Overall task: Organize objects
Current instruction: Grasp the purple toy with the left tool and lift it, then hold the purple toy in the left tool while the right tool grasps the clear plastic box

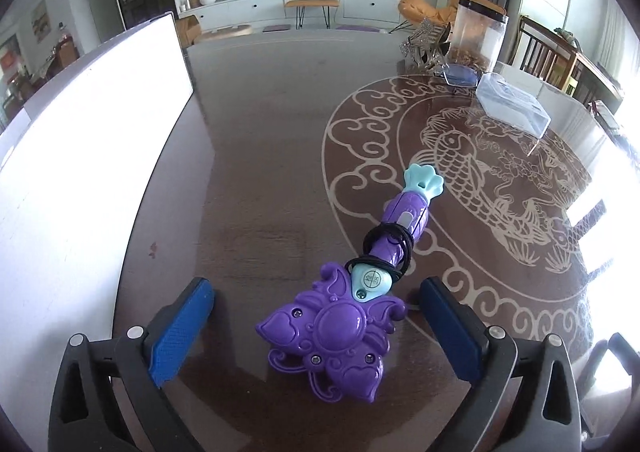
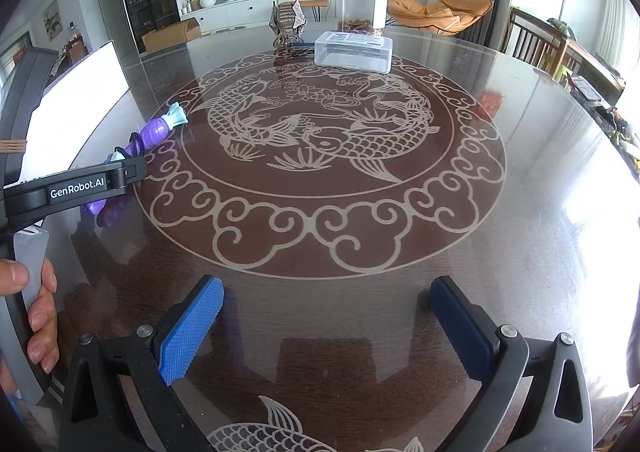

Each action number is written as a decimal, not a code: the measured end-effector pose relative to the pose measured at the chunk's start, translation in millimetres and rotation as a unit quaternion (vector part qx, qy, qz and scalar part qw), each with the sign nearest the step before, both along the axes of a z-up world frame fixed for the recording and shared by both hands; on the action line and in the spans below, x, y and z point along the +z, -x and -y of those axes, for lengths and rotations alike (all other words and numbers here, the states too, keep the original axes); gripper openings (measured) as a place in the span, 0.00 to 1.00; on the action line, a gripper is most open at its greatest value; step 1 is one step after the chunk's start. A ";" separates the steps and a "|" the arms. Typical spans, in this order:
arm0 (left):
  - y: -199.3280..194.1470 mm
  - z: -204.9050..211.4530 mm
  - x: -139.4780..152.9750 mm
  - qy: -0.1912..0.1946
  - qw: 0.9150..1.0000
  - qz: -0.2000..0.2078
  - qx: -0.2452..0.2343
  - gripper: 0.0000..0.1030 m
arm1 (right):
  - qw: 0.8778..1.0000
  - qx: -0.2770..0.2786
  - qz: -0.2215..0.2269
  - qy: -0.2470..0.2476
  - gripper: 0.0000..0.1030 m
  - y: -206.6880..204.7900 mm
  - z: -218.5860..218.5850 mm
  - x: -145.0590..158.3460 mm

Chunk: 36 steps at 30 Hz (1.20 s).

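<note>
Left wrist view: left tongs [image 1: 316, 328] gape around purple toy wand [image 1: 352, 292], untouched; handle points toward counter [image 1: 248, 156] centre.

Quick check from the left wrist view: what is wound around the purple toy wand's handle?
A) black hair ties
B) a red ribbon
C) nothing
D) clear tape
A: thin black hair ties loop around the handle of the purple toy wand, which lies on the table.
</note>
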<state>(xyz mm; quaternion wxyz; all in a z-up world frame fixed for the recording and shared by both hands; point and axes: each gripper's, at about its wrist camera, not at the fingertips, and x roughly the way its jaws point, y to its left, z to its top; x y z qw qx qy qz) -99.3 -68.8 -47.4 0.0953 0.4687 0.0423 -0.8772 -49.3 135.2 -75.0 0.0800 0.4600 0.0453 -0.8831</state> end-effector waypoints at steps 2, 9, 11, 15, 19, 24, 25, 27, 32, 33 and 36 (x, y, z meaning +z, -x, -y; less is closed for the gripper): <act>2.8 1.0 2.2 0.000 1.000 0.002 -0.010 1.00 | 1.000 0.000 0.000 0.000 1.00 0.0 0.2 0.0; 2.1 0.4 4.9 -0.001 1.000 0.001 -0.025 1.00 | 1.000 0.000 0.000 0.000 1.00 0.2 0.1 -0.1; 1.1 0.1 5.1 -0.001 1.000 -0.001 -0.024 1.00 | 1.000 0.000 0.000 0.000 1.00 0.2 0.3 -0.1; 1.8 0.1 5.3 0.000 1.000 0.000 -0.025 1.00 | 1.000 0.000 0.000 0.000 1.00 0.4 0.1 -0.1; -0.4 -0.2 5.6 -0.001 1.000 0.001 -0.029 1.00 | 1.000 0.000 0.000 0.000 1.00 0.4 0.1 -0.1; -1.9 -0.8 5.6 -0.001 1.000 0.000 -0.029 1.00 | 1.000 0.000 0.000 0.000 1.00 0.4 0.1 -0.1; -2.2 -0.9 5.6 -0.001 1.000 0.000 -0.029 1.00 | 1.000 0.000 0.000 0.000 1.00 0.3 0.6 -0.2; -1.7 -0.8 5.7 -0.001 1.000 -0.001 -0.029 1.00 | 1.000 0.000 0.000 0.000 1.00 0.4 0.5 -0.1; -2.1 -1.4 5.8 -0.002 1.000 -0.002 -0.027 1.00 | 1.000 0.001 0.000 0.000 1.00 0.4 0.3 -0.1; -2.3 -1.3 5.5 -0.002 1.000 -0.003 -0.027 1.00 | 1.000 0.000 0.000 0.000 1.00 0.4 0.2 -0.1; -2.2 -1.4 5.4 -0.001 1.000 -0.003 -0.027 1.00 | 1.000 0.001 0.000 0.000 1.00 0.3 1.0 -0.3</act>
